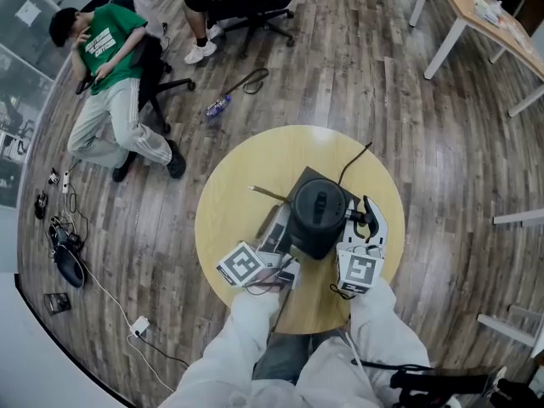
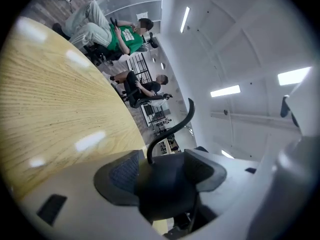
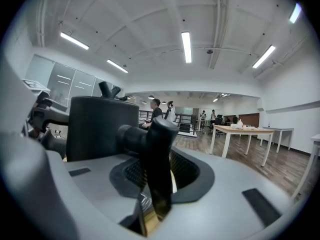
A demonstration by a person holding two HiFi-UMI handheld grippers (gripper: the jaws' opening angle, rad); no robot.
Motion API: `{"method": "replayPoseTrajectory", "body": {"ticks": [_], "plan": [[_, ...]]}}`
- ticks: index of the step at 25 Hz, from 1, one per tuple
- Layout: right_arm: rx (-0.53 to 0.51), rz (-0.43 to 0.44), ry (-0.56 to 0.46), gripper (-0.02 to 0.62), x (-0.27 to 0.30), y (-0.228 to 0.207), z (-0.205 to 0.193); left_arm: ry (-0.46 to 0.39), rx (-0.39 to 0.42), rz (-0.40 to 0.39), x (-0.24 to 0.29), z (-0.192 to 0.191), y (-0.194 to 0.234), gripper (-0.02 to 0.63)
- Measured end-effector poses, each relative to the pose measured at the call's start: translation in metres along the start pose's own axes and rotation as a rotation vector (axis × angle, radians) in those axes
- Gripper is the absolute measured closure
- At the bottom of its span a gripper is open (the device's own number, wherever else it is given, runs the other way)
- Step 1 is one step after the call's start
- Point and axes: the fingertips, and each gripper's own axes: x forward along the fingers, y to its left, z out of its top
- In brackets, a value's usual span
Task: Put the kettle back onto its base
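A black kettle (image 1: 319, 215) stands mid-table on the round wooden table (image 1: 229, 219), over a dark flat base (image 1: 304, 181) whose cord (image 1: 355, 161) trails to the far edge. Whether it is seated on the base I cannot tell. My right gripper (image 1: 365, 221) is shut on the kettle's handle (image 3: 157, 164), which stands upright between the pads, with the kettle body (image 3: 100, 129) just left of it. My left gripper (image 1: 283, 238) sits at the kettle's left. In the left gripper view its jaws press on a black rounded part of the base (image 2: 167, 189), from which a cord (image 2: 170, 129) rises.
A thin brown stick (image 1: 268, 194) lies on the table left of the base. Two seated people on office chairs (image 1: 110, 66) are on the floor beyond, with a bottle (image 1: 218, 105) between them and the table. Desks (image 1: 484, 15) stand far right; cables (image 1: 68, 245) lie left.
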Motion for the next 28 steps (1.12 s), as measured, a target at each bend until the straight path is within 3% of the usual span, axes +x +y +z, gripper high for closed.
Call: {"method": "replayPoseTrajectory", "body": {"ticks": [3, 7, 9, 14, 16, 20, 21, 23, 28], "plan": [[-0.002, -0.009, 0.008, 0.502, -0.013, -0.001, -0.002, -0.031, 0.067, -0.052, -0.01, 0.003, -0.012, 0.321], [0.009, -0.02, 0.026, 0.488, -0.038, 0.002, -0.004, -0.067, 0.257, -0.004, -0.037, 0.008, -0.024, 0.321], [0.029, -0.032, 0.017, 0.486, -0.056, 0.001, -0.002, -0.084, 0.393, 0.016, -0.055, 0.007, -0.04, 0.341], [0.084, -0.002, 0.038, 0.488, -0.101, 0.009, 0.012, -0.13, 0.855, 0.092, -0.1, -0.004, -0.099, 0.408], [0.069, 0.028, 0.048, 0.488, -0.118, 0.018, 0.022, -0.108, 0.96, 0.11, -0.115, -0.021, -0.113, 0.419], [0.025, 0.101, 0.077, 0.518, -0.148, 0.04, 0.043, -0.004, 1.003, 0.184, -0.143, -0.055, -0.11, 0.425], [0.023, 0.123, 0.094, 0.562, -0.154, 0.044, 0.046, 0.025, 1.019, 0.208, -0.148, -0.061, -0.108, 0.457], [0.036, 0.186, 0.128, 0.583, -0.165, 0.053, 0.05, 0.064, 1.046, 0.236, -0.157, -0.075, -0.108, 0.606], [0.047, 0.275, 0.16, 0.583, -0.183, 0.065, 0.056, 0.093, 1.008, 0.22, -0.169, -0.097, -0.122, 0.606]]}}
